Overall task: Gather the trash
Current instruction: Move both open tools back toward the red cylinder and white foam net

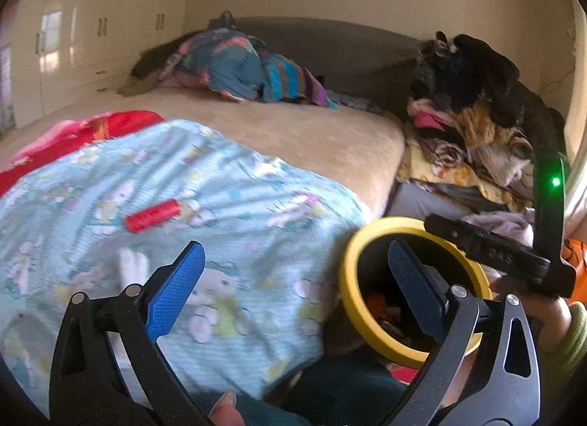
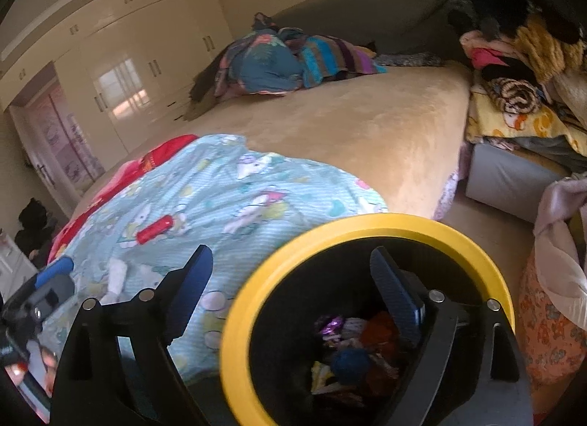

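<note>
A red wrapper lies on the pale blue cartoon blanket, with a small white scrap a little nearer. Beside the bed's edge stands a black bin with a yellow rim, holding several crumpled wrappers. My left gripper hangs open over the blanket's near edge, nothing between its blue pads. My right gripper is open too, its right finger over the bin's mouth and its left finger over the blanket. No pad touches any trash.
A beige bed carries a bundle of colourful bedding at its far end. Piled clothes and a grey box stand to the right. An orange floral bag is beside the bin. Cream wardrobes line the left wall.
</note>
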The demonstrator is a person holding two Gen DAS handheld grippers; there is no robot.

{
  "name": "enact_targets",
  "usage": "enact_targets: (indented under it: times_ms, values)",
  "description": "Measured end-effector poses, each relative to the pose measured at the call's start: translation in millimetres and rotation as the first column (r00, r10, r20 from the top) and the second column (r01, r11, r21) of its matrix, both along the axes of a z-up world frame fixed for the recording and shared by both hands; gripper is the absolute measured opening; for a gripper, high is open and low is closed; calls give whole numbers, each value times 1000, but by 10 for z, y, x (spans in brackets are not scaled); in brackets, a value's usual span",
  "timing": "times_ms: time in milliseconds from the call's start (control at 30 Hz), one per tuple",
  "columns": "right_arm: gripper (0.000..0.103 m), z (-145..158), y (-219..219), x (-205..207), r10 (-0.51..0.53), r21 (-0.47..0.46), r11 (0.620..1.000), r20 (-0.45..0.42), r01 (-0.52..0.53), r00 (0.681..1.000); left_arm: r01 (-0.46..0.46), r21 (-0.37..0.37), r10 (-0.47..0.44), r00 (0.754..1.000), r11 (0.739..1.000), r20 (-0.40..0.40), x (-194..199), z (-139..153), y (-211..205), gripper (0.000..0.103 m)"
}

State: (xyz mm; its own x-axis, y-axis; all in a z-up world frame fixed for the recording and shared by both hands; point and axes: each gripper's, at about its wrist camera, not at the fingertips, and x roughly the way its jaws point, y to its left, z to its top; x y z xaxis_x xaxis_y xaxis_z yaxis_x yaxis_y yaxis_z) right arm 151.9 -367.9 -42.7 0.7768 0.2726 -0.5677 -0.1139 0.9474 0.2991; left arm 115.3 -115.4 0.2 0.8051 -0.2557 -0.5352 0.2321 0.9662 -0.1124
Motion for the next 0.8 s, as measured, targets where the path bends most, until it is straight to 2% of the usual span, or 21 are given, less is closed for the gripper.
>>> enact_targets:
  times_ms: [100, 433, 800]
  values:
    - [87, 42, 155, 0, 27, 1, 1000, 12, -27, 1000, -33, 14, 32, 999, 999, 14, -15, 29, 116, 92]
    - [90, 154, 658, 9, 124, -16, 992, 43, -123, 991, -138, -11, 138, 990, 990, 9, -3, 6, 620, 92]
    - [91, 178, 1186, 131, 211, -46, 977, 31, -210, 977, -243, -28, 242, 969, 970, -43, 35, -114, 1157, 92]
